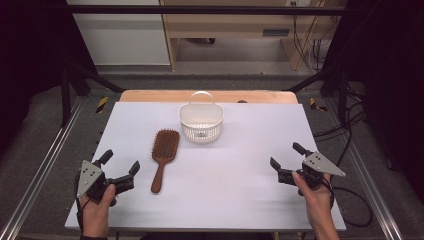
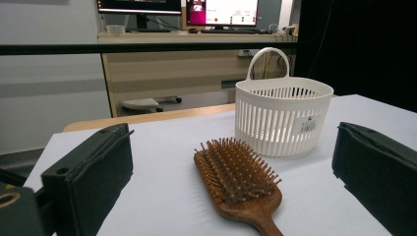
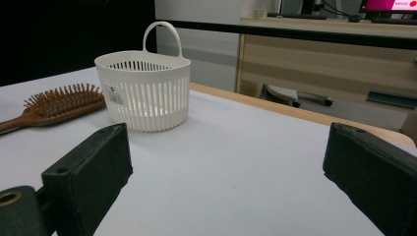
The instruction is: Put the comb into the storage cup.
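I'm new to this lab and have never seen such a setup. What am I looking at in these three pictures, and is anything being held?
No robot here: a person holds a hand tool with two black jaws in each hand. The high view looks down on the table; the left gripper is at its left, the right gripper at its right. The other two pictures come from cameras riding on those tools, looking out between their own jaws. On the white surface lie a wooden hairbrush, bristles up, and just beyond it a white slotted basket with a loop handle, which looks empty. Both grippers are open and hold nothing; the brush lies nearer the left one.
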`<state>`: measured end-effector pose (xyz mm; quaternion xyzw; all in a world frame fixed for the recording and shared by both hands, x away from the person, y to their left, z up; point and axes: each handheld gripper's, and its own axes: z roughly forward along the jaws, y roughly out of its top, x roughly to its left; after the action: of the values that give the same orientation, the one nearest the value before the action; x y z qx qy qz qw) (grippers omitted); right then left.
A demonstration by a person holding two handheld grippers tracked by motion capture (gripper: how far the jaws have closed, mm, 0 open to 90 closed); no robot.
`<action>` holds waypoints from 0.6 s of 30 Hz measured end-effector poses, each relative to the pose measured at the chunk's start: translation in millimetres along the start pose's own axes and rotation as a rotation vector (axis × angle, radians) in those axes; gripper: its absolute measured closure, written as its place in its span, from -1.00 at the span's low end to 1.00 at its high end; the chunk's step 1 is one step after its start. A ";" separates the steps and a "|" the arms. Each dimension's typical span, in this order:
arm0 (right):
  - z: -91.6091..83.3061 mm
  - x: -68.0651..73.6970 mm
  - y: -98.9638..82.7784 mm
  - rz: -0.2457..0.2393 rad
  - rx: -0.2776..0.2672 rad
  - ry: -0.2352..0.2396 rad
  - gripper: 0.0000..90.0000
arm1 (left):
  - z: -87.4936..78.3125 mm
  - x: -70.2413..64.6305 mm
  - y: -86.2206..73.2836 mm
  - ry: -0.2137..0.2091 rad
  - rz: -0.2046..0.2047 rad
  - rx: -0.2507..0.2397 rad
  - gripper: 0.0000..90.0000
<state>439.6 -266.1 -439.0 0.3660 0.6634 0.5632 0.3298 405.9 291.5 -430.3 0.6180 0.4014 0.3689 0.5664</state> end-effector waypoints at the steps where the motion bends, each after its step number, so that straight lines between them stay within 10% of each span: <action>1: 0.1 -0.4 -0.3 0.003 0.002 0.003 -0.90 | 0.5 -1.0 -0.1 -0.002 0.001 0.002 -0.96; 18: 0.9 1.0 -0.6 0.003 0.002 0.006 -0.90 | 6.6 -14.2 3.0 -0.011 0.004 0.035 -0.94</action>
<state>439.8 -264.9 -439.8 0.3654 0.6644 0.5643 0.3265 406.4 275.7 -427.9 0.6307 0.4034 0.3596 0.5570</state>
